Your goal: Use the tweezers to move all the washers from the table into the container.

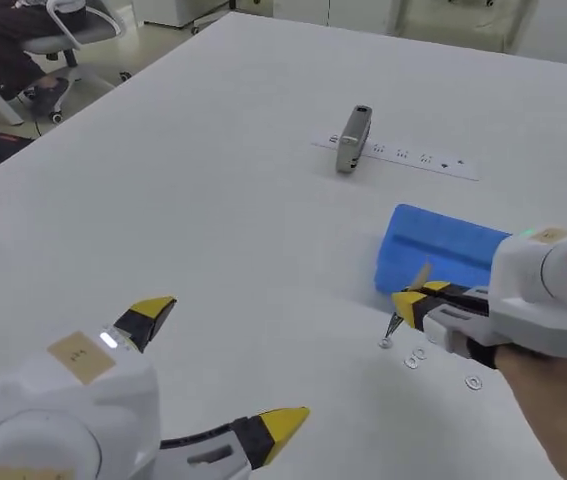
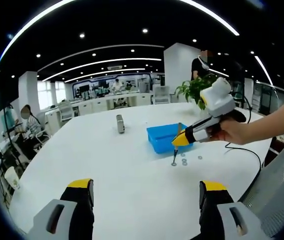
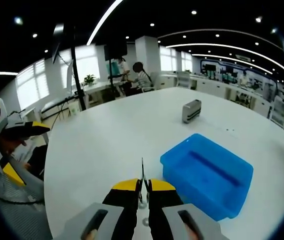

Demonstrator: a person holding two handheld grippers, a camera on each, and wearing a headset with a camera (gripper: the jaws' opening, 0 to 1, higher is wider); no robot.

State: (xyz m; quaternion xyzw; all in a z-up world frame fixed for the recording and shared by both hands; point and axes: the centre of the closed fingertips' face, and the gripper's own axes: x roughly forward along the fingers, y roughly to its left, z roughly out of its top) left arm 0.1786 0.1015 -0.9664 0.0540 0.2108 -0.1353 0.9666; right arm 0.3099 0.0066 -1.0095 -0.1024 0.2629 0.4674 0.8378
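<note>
The right tool (image 1: 418, 297) is closed almost fully on the tweezers (image 1: 395, 322), which stick out past its yellow tips and point down at the worktop (image 1: 213, 200) just beside the near edge of the blue container (image 1: 433, 245). A few small washers (image 1: 411, 361) lie loose on the worktop close to that same edge, outside the container. The tip of the tweezers sits right at the washer nearest the container's corner, though whether it touches or grips that washer cannot be told. The left tool (image 1: 218, 370) is wide open with nothing between its jaws, and hangs over bare worktop well apart from the container, on the person's side of it. Beyond the container's far side a small grey box (image 1: 353, 138) lies across one end of a white power strip (image 1: 403, 155).
</note>
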